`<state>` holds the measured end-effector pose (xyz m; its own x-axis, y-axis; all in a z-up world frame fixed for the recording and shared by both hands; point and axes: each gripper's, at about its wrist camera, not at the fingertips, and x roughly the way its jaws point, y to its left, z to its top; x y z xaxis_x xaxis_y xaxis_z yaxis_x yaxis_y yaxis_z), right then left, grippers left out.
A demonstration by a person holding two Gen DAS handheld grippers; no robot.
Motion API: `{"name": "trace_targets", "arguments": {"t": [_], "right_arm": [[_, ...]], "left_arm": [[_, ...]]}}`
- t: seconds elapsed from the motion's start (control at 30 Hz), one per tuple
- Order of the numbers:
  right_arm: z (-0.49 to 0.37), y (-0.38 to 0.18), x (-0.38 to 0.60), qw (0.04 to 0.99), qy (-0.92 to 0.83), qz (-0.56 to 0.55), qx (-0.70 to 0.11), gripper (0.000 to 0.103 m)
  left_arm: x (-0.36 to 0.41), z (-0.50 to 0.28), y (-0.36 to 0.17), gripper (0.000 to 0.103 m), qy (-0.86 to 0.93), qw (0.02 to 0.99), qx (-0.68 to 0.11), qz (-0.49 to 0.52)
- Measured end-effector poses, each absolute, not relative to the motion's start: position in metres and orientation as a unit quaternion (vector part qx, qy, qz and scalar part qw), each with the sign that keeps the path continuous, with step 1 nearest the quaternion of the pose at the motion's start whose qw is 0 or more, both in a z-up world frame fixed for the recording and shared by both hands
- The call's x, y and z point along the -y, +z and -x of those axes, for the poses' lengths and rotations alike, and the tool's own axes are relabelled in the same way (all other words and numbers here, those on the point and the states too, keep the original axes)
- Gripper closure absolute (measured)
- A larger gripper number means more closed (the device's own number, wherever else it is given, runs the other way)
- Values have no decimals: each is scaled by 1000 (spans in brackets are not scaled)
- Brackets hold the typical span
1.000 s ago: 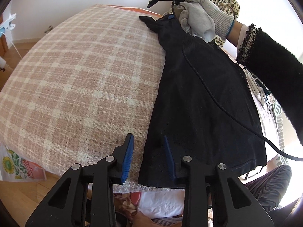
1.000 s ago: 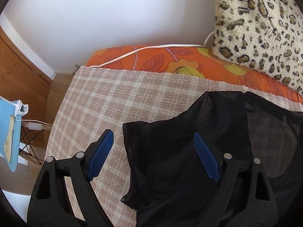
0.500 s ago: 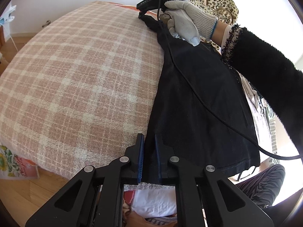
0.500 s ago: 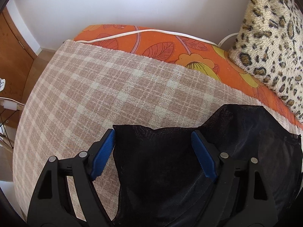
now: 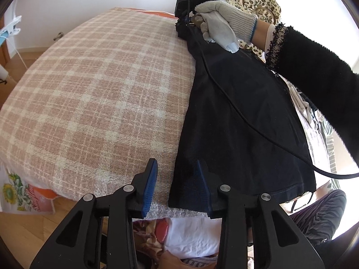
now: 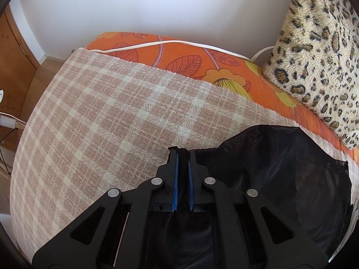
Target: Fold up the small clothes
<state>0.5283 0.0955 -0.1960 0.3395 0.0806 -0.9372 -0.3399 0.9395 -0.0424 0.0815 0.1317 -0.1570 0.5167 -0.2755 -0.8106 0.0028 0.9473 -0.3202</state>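
The right gripper [image 6: 182, 154] was seen clenched on the far corner of the black garment [image 6: 269, 179], its jaws having just been closing, with a thin pinch of dark cloth between the blue pads [image 6: 175, 179]. In the left wrist view that gripper [image 5: 182, 21] was found at the upper middle of the frame, held by a gloved hand [image 5: 221, 23], a black cable [image 5: 235, 107] trailing from it across the cloth. The left gripper [image 5: 176, 168] was seen at the lower middle, released and partly open, its jaws having just been opening; the garment's near corner lay between the fingers, the right pad [image 5: 203, 186] resting over the cloth and the left pad over the blanket [image 5: 101, 94]. The garment [image 5: 242, 121] was laid out long and flat along the right side of the plaid blanket, narrow at the far end and wider at the near hem. It looked sheer and slightly bunched by the right gripper.
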Motion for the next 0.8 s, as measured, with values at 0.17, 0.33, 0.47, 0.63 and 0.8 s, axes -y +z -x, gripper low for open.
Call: {"name": "trace_targets", "arguments": {"t": [0.17,0.33,0.47,0.63,0.8], "right_arm": [[-528,-184,-84,815,135,104,-554,98],[-526,-163,-68,823,144,89,-543,98],[-522,-149,-50,826,140,86,-539,98],[-518,-135,-34,834,132,76,-530,99],[-514,-119,-11,841,119,76,-522,99]], "left_arm": [[-127,-84,-162,101,-84,858,-490,129],[-131,-84,-155,101,-104,858,-474,168],[-121,-83,-146,101,-119,863,-461,167],[-108,-79,-133,101,-137,874,-440,151],[-99,-78,-124,101,-150,882,-426,136]]}}
